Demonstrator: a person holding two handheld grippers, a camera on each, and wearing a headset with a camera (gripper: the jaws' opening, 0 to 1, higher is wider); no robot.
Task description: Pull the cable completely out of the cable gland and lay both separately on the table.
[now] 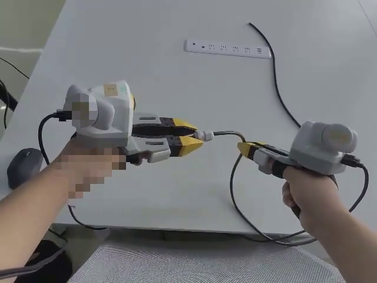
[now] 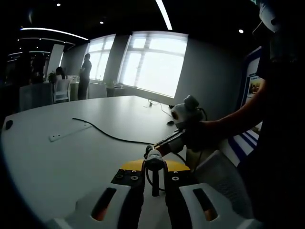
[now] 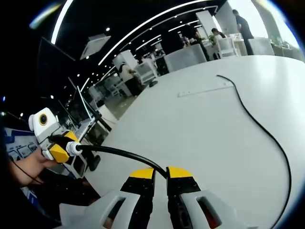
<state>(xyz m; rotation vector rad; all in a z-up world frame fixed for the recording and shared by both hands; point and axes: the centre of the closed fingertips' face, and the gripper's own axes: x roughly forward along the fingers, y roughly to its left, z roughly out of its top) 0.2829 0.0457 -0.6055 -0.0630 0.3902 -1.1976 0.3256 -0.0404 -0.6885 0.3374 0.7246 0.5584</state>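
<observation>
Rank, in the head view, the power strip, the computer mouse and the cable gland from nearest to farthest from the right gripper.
1. cable gland: just left of the right gripper, held by the left gripper.
2. power strip: farther back on the table.
3. computer mouse: far left, beyond the left gripper.

The table (image 1: pixel 177 88) looks matt, cable (image 3: pixel 119 152) smooth (probably rubber-sheathed), cable gland (image 1: pixel 205 135) plastic.

- A white table (image 1: pixel 177 71) spans the head view, with a white power strip (image 1: pixel 228 49) at upper centre.
- Bright windows (image 2: pixel 152 62) sit at upper centre of the left gripper view.
- Curved light strips (image 3: pixel 143 24) cross the dark ceiling in the right gripper view.
</observation>
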